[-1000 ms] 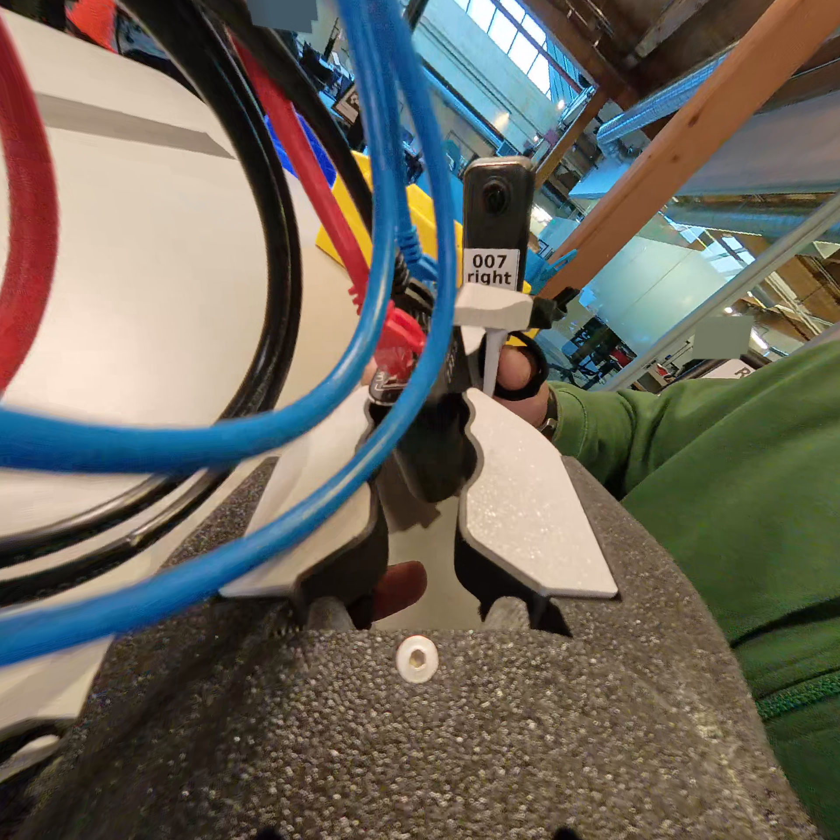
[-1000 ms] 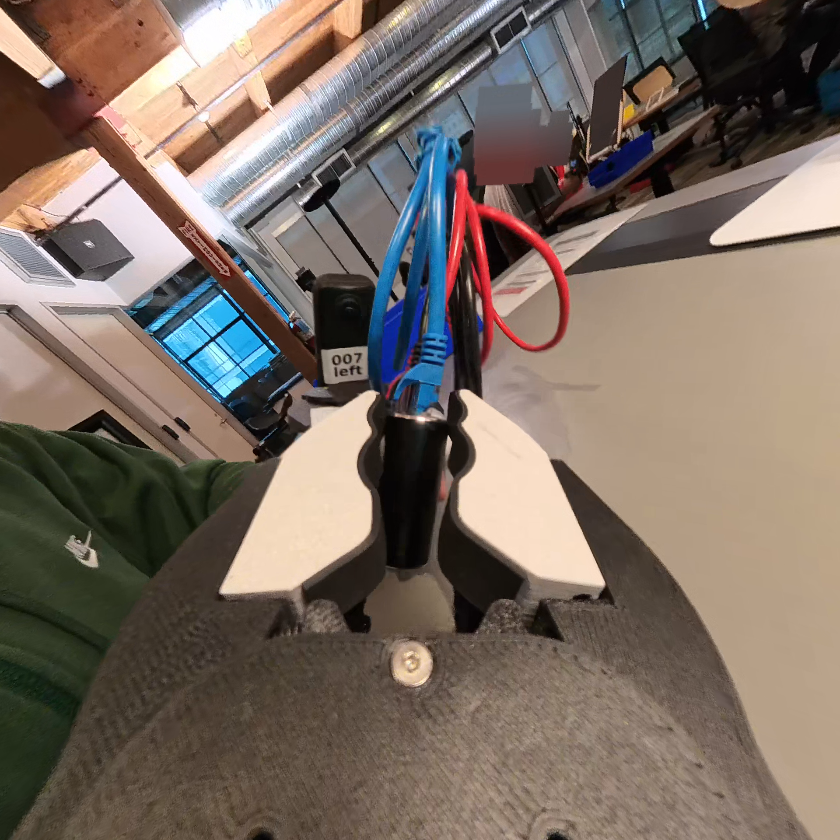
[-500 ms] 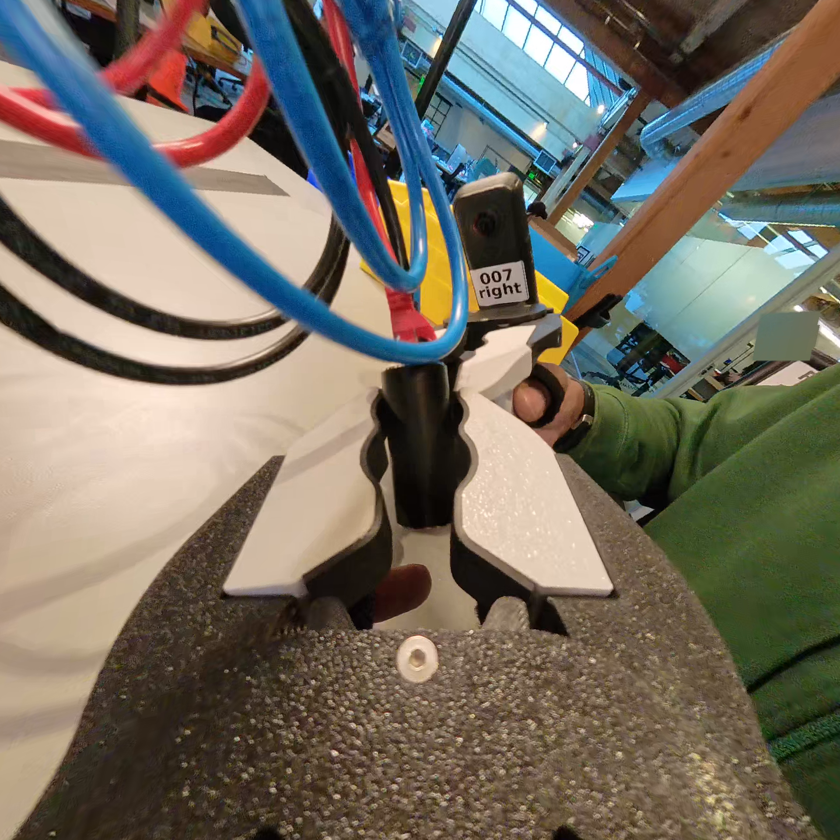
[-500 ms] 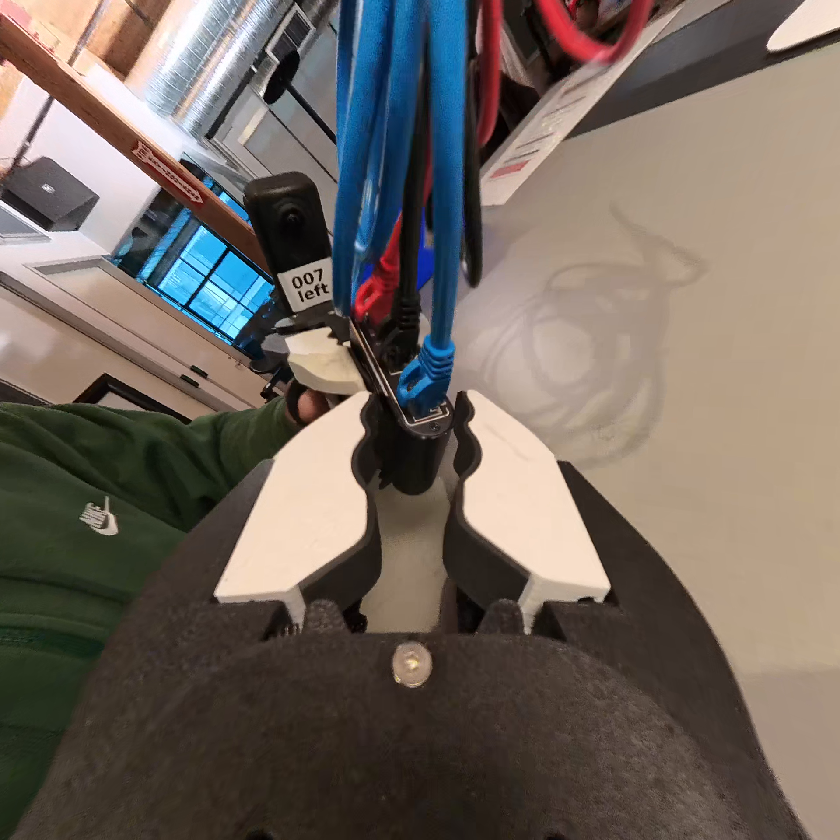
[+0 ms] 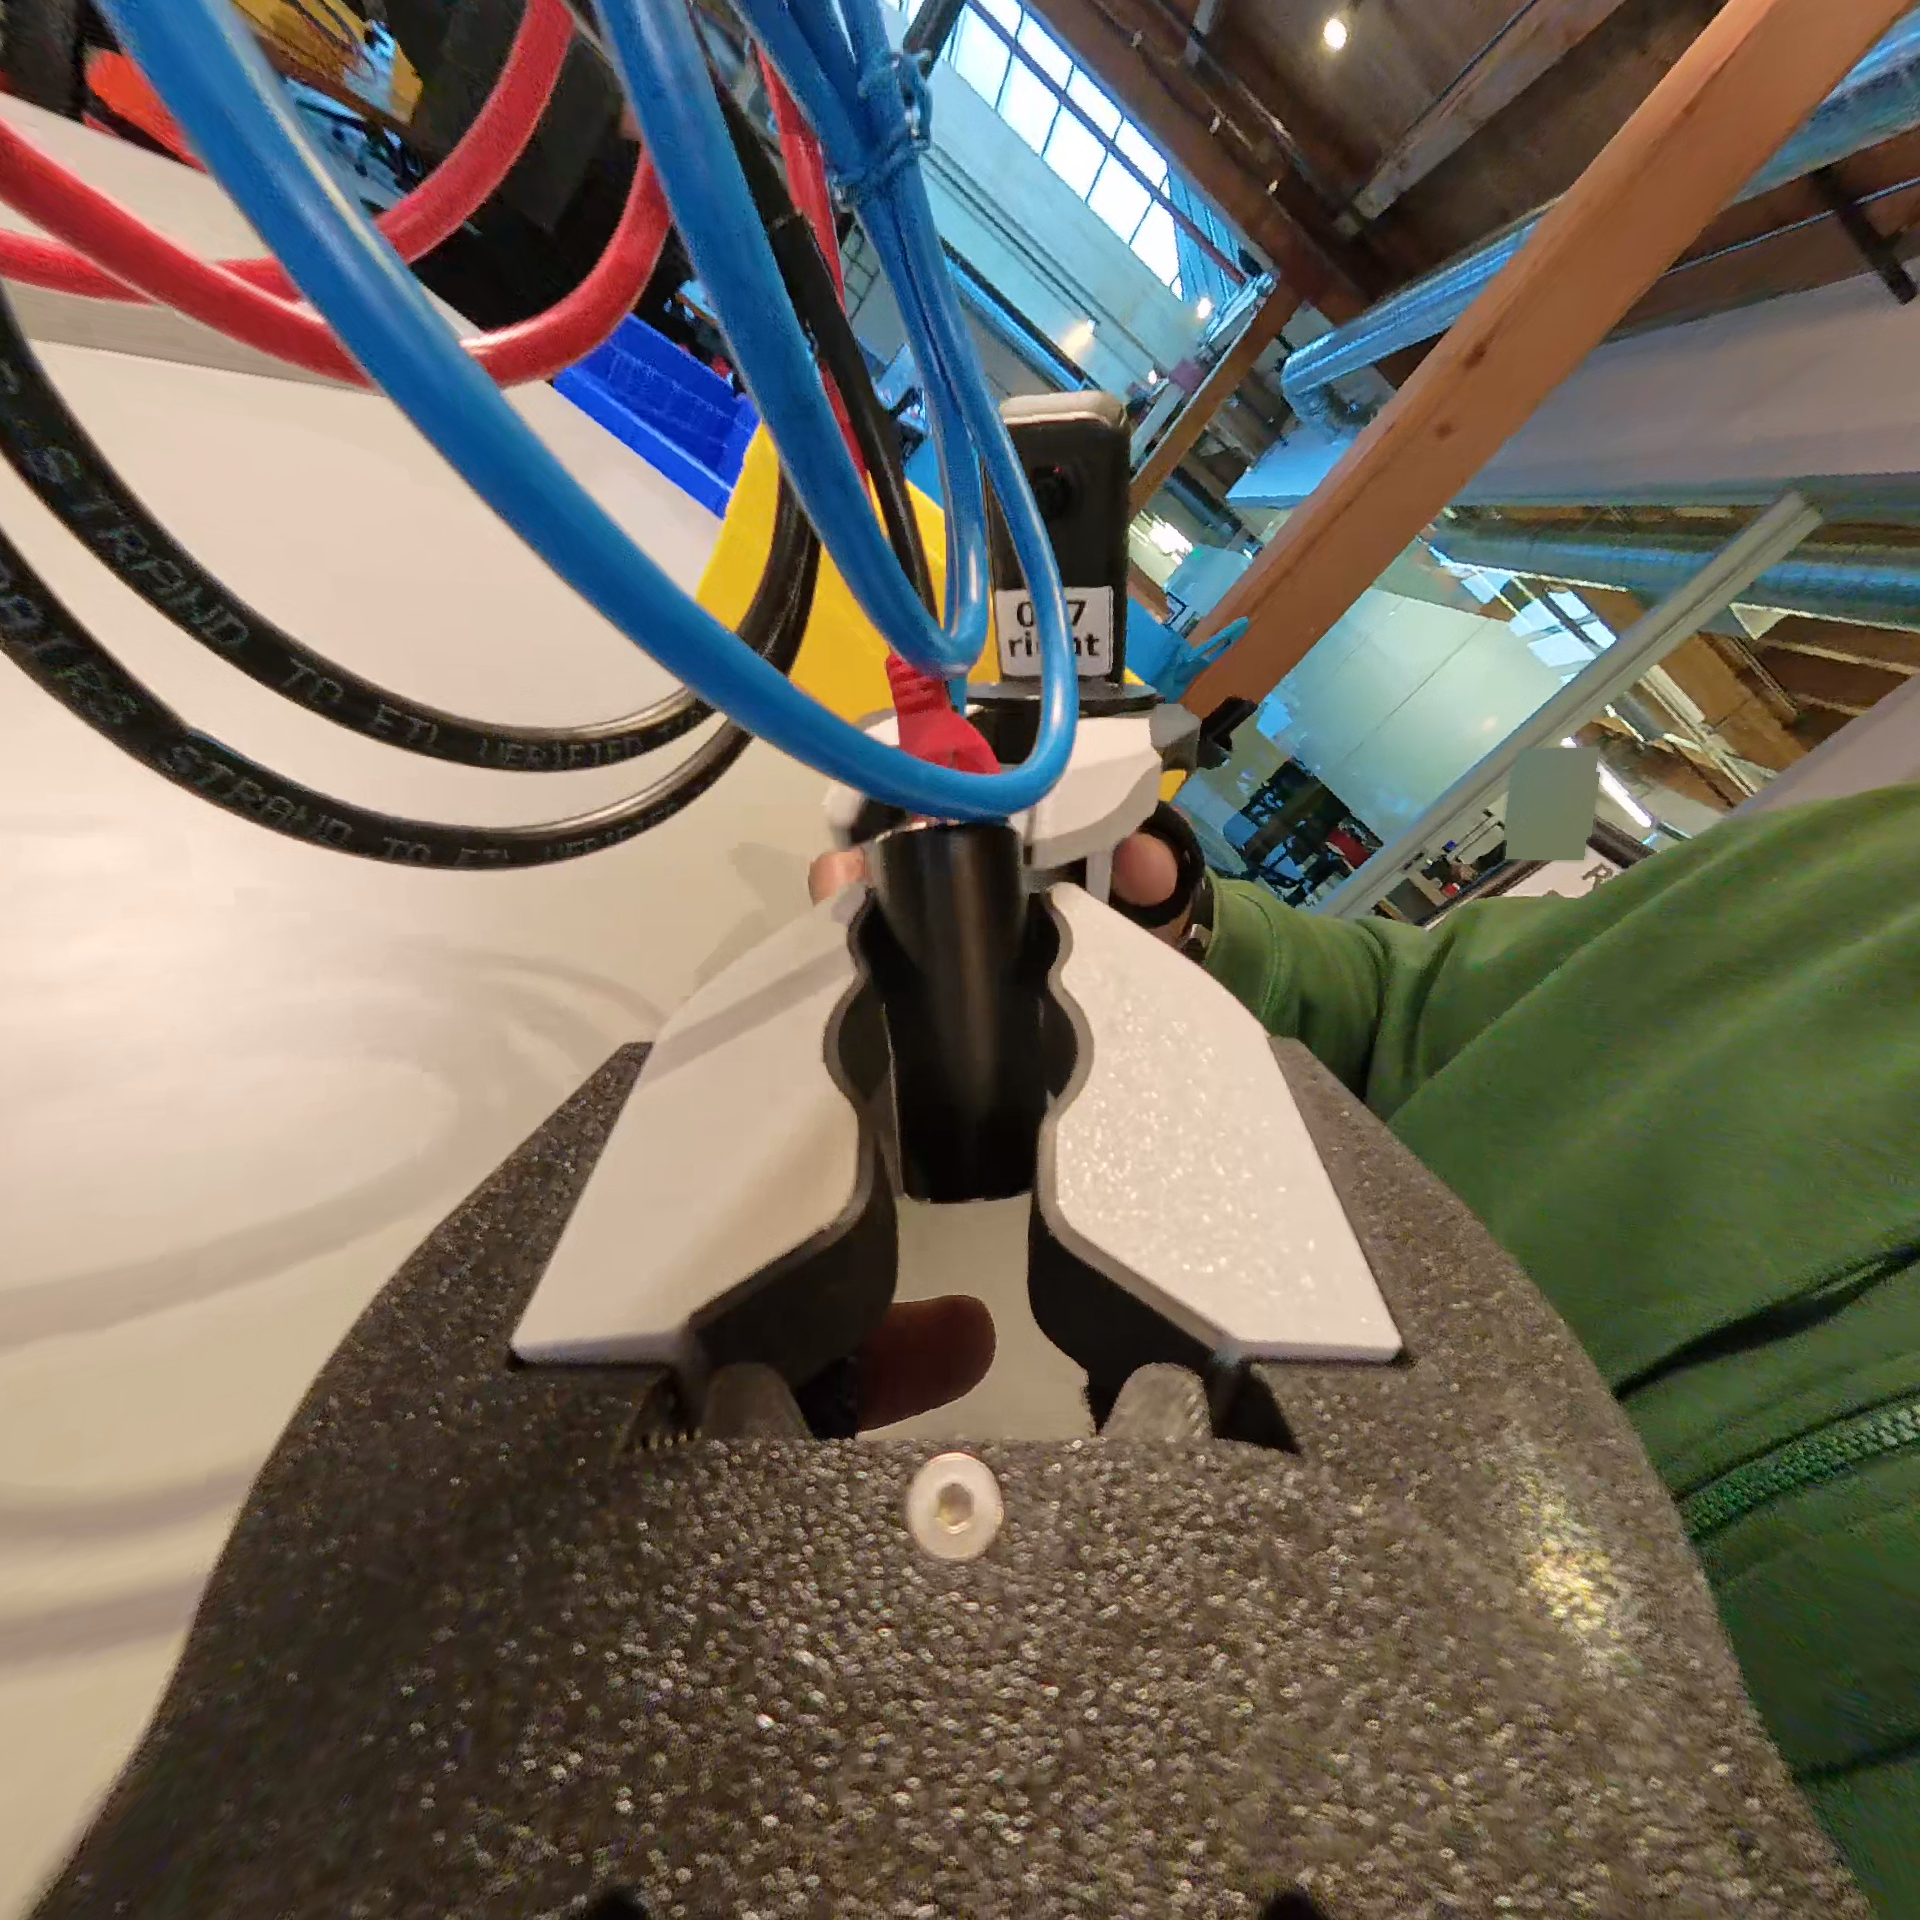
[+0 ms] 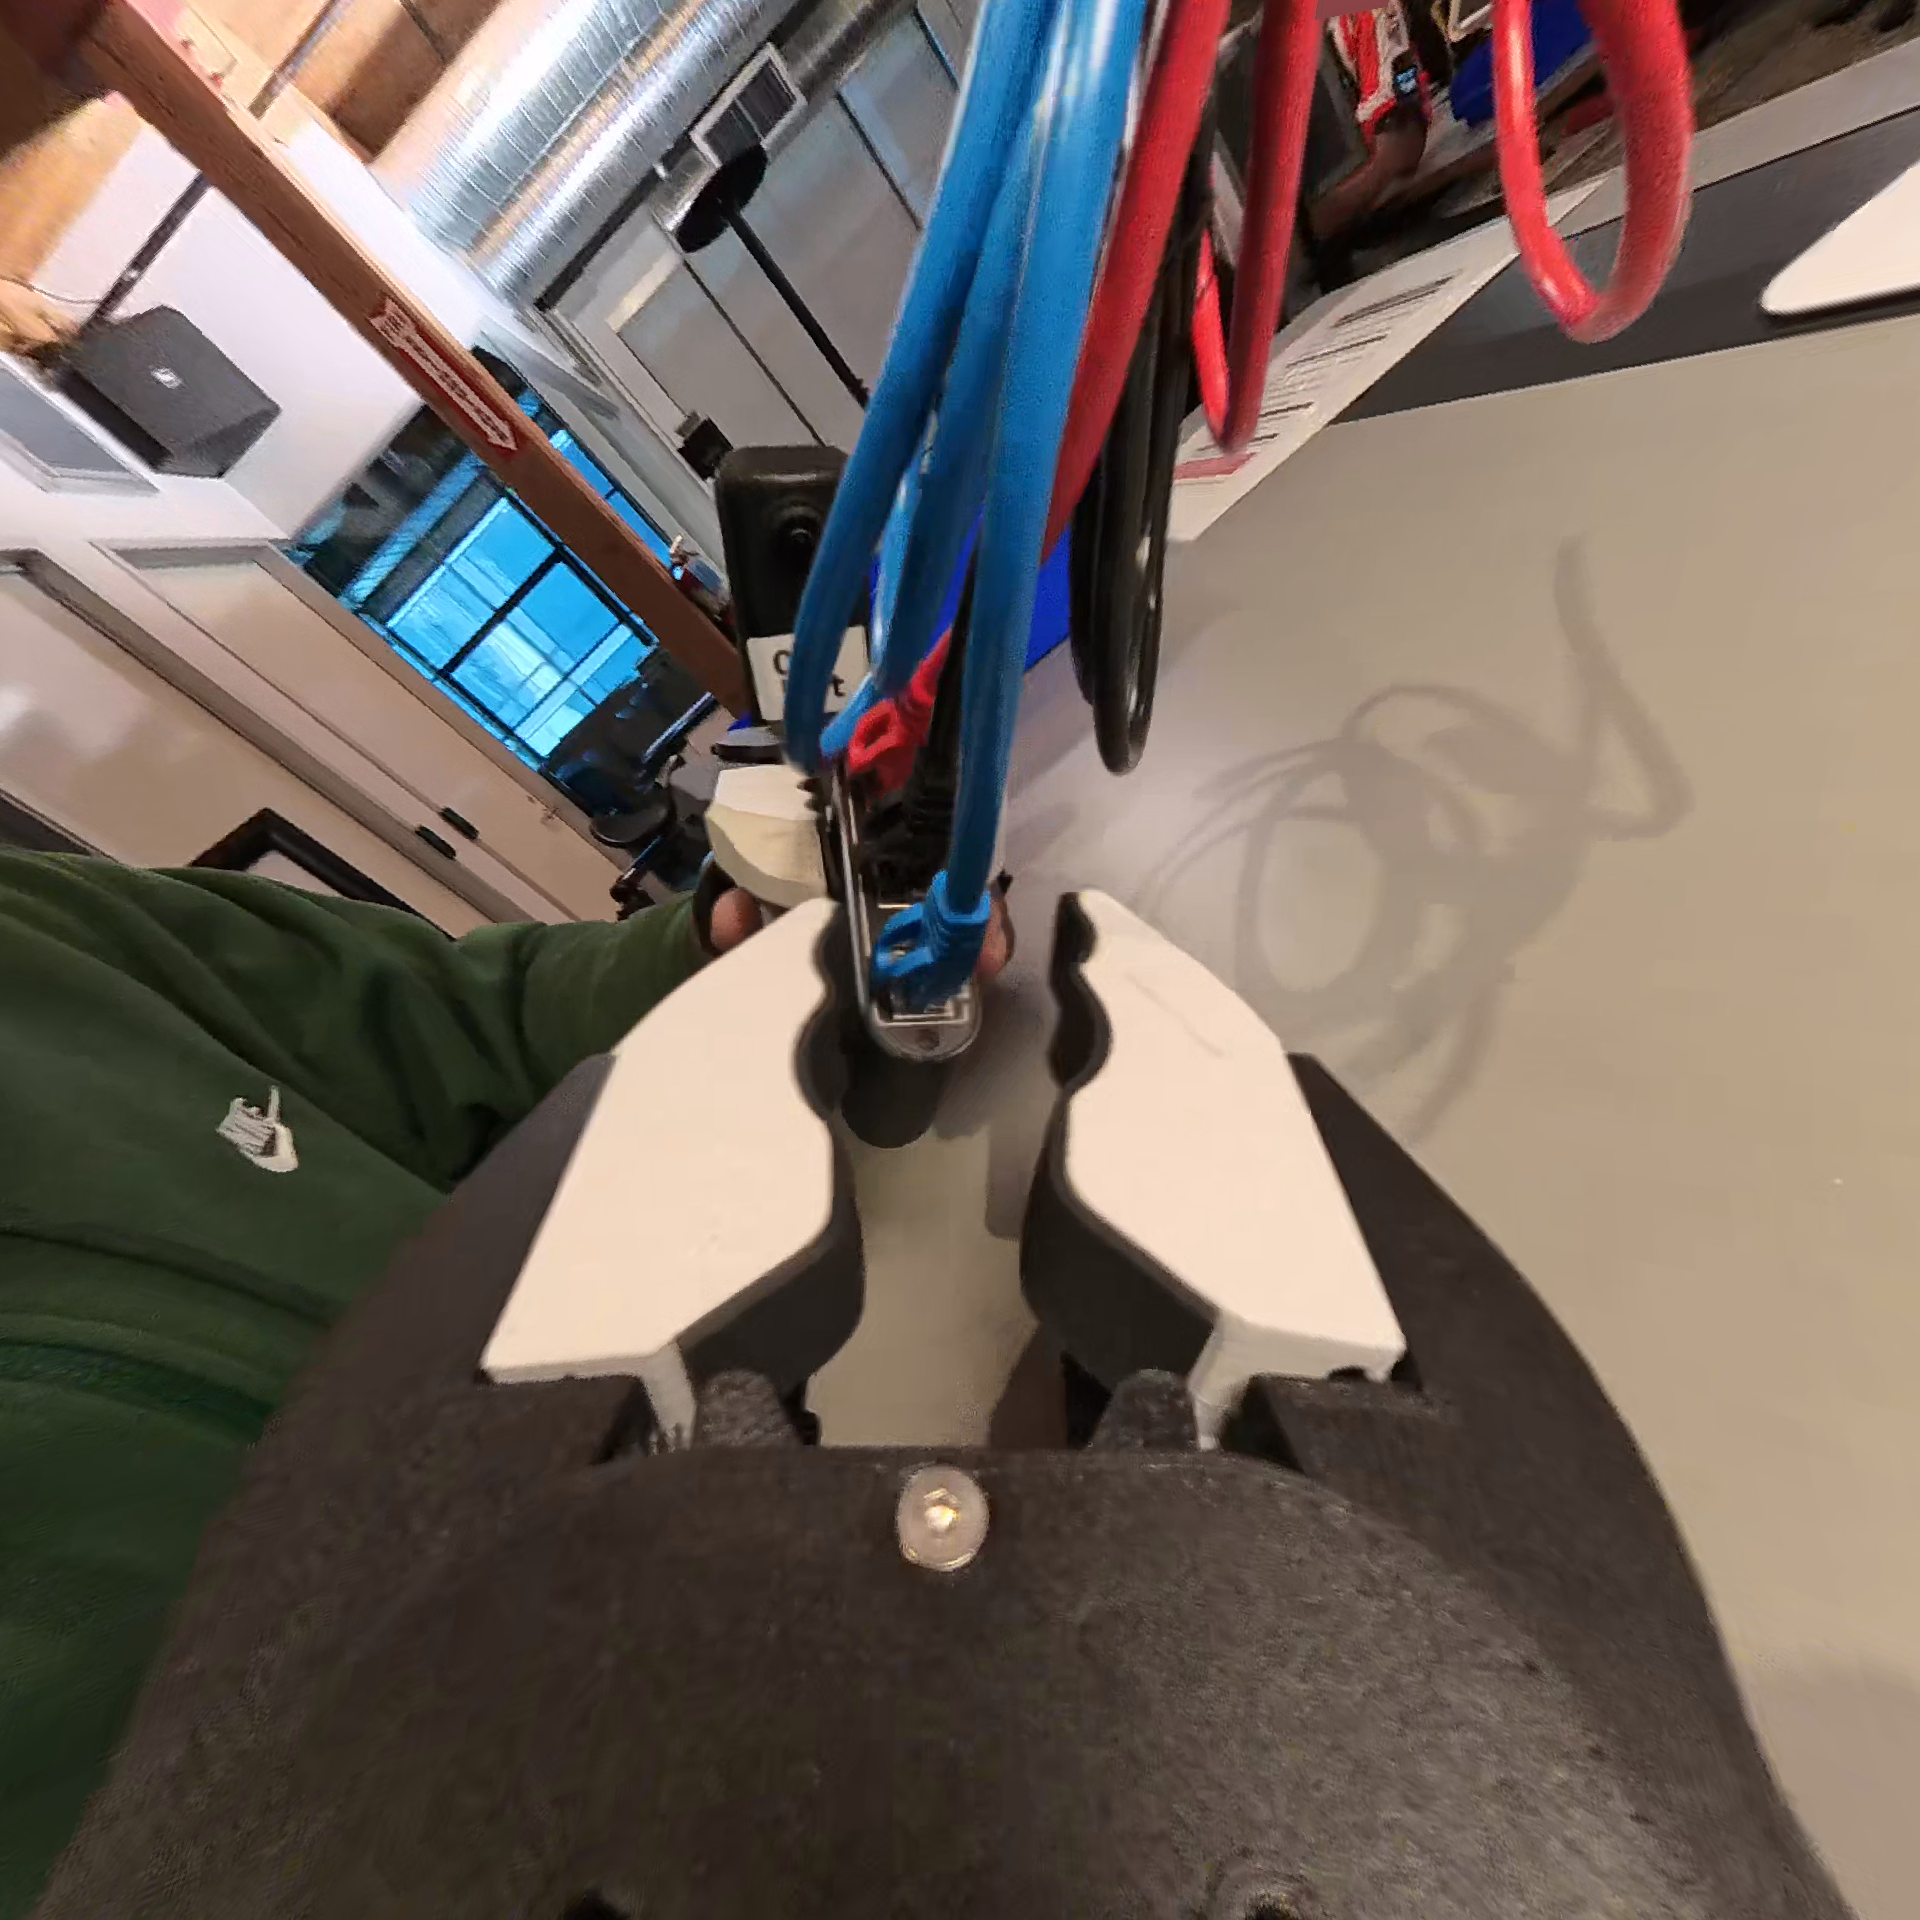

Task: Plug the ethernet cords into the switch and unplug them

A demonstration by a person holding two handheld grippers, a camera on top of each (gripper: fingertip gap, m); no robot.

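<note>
While your left hand-held gripper (image 5: 961,997) pinched the switch (image 5: 956,997) above the desk (image 5: 312,1039), your right hand-held gripper (image 6: 940,977) stood spread around its other end; floppy cords (image 5: 499,416) likely tug, so grasp stiff plugs (image 6: 930,935).

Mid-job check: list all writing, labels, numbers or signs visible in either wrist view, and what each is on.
I don't quote writing; these things bear it:
White camera label, left wrist view: legible, partly covered.
White camera label, right wrist view: mostly covered.
Black cable: white print along its jacket, legible.
Red-and-white sign, overhead: blurred.
Paper sheet, far side: too small to read.
</note>
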